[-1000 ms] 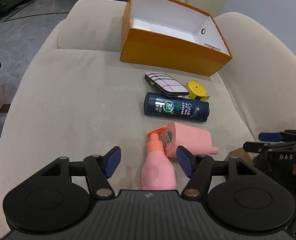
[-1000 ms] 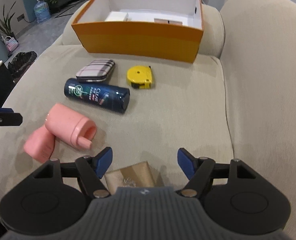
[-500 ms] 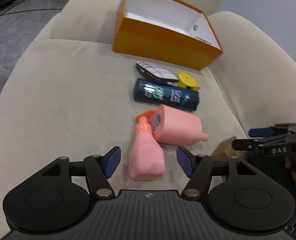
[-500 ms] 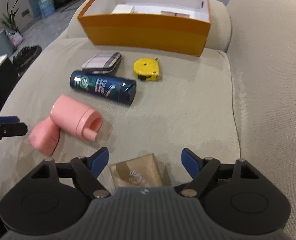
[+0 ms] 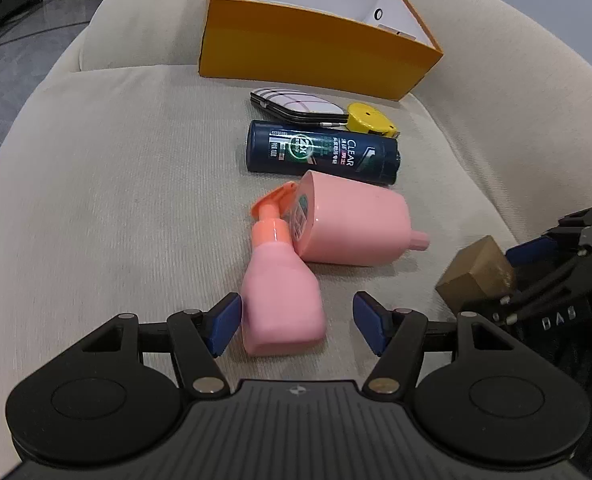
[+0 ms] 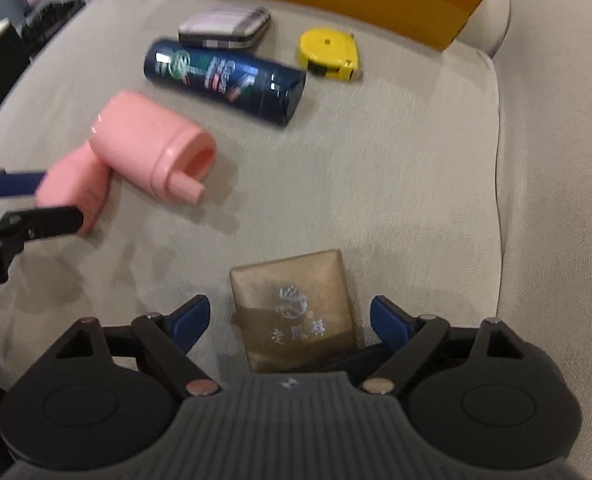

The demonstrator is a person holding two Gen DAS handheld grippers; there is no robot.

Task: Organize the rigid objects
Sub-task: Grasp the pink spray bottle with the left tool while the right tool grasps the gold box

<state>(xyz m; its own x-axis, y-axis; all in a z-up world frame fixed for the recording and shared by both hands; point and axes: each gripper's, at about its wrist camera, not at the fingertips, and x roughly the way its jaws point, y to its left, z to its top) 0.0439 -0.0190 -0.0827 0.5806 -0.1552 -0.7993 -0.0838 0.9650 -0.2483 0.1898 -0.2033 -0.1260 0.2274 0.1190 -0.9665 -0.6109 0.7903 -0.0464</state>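
Two pairs of tongs are down at the sofa cushion, each lined up on its own thing; I read this as the reach-and-grasp step, nothing lifted yet.

Left wrist view: my left tongs (image 5: 296, 322) stand partly open around the base of the pink pump bottle (image 5: 281, 300), which lies on its side on the sofa (image 5: 107, 184). The near pad sits just beside or touching the bottle's left flank; the other pad is apart from it, so no grip. The bottle's orange pump head rests against the pink cup (image 5: 356, 224), also on its side, with a small label on its base too blurred to read. Beyond lies the dark blue shampoo bottle (image 5: 322, 152), marked "CLEAR" and "2X". Behind that, the plaid case (image 5: 296, 106), the yellow tape measure (image 5: 370, 118), then the orange box (image 5: 308, 52), open, at the sofa back. The right tool at the frame edge carries the letters "DAS".

Right wrist view: my right tongs (image 6: 289, 320) are opening, jaws wide on either side of the small brown gift box (image 6: 296, 304), pads clear of both flanks. Its lid bears a silver emblem and three Chinese characters, which I cannot read with confidence through the blur.

Next, as I judge it: settle both lower, close on the bottle's body and the box's sides, then carry them to the orange box. The rounded pink bottle may roll when squeezed.
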